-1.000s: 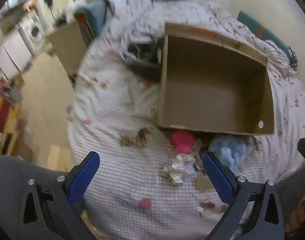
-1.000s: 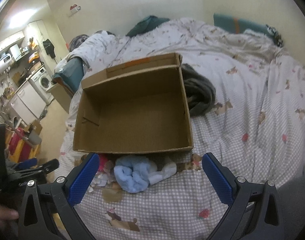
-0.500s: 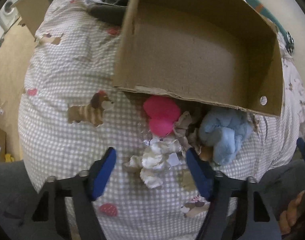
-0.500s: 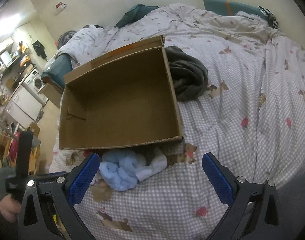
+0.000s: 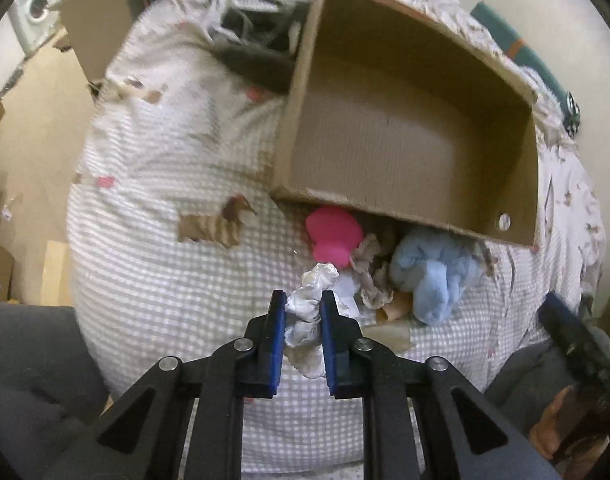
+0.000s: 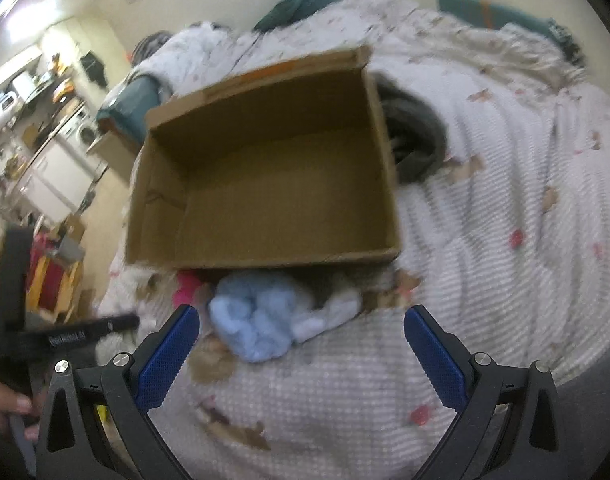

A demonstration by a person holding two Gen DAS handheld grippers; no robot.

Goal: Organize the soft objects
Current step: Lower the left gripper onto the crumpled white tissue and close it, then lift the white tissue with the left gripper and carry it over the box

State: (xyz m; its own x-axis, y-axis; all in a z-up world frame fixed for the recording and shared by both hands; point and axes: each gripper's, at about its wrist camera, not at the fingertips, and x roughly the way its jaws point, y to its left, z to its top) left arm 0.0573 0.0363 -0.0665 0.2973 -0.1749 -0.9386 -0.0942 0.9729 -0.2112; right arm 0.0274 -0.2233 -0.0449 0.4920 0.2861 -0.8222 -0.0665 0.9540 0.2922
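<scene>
Left claw (image 5: 301,307) now around white cloth (image 5: 308,312)

- The cardboard box (image 6: 265,184) lies open-topped with a bare floor, so entry from above is free; its near wall stands at 12 o'clock from the right gripper (image 6: 301,344).
- A pile blocks the strip along that wall: pink toy (image 5: 333,236), blue fleece (image 5: 433,272), beige cloth (image 5: 369,276).
- A dark garment (image 6: 413,136) crowds the box's side at 2 o'clock.
- Open checked bedspread (image 6: 485,264) from 1 to 4 o'clock gives free passage.
- The left gripper (image 5: 301,312), closed on a white cloth (image 5: 309,300), has bare bedspread from 9 to 11 o'clock.
</scene>
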